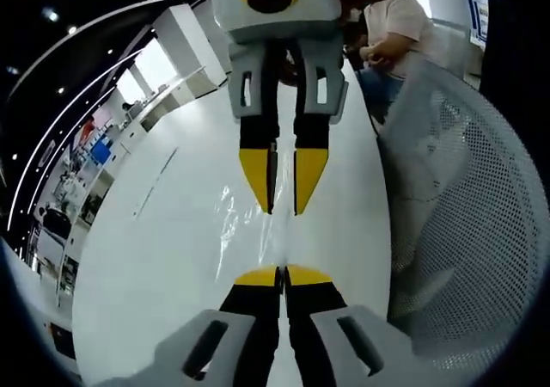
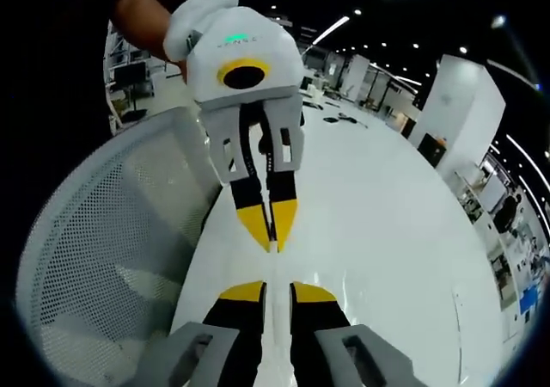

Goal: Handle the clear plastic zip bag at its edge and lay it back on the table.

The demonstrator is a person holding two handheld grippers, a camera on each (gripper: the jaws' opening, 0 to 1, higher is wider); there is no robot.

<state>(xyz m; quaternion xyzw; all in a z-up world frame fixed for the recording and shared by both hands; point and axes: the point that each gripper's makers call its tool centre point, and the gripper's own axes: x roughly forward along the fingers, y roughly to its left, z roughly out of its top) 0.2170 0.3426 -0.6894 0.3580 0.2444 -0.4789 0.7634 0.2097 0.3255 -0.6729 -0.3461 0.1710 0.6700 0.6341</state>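
In the left gripper view, the left tool [image 1: 281, 276] rises from the bottom with its yellow tips pressed together, pinching the near edge of the clear plastic zip bag [image 1: 245, 228]. The film is hard to make out against the white bench [image 1: 163, 258]; it shows only as glinting creases between the two tools. Just beyond, the right tool [image 1: 283, 179] points back toward the camera, its yellow tips converging to a narrow gap at the bag's far edge. The right gripper view shows that tool's own jaws [image 2: 278, 291] slightly parted at the bottom, and whether film sits between them cannot be told; the left tool [image 2: 273, 229] faces it with its tips closed to a point.

The tools meet nose to nose, likely so the bag is held taut by opposite edges, just above or on the bench, and can be laid flat without folding. I judge the laying-down step to be near.

Beside the bench stands a white mesh basket [image 2: 112, 258], close to both tools. Farther off, a person's hand [image 1: 384, 50] shows past the bench, and office furniture lies well beyond.
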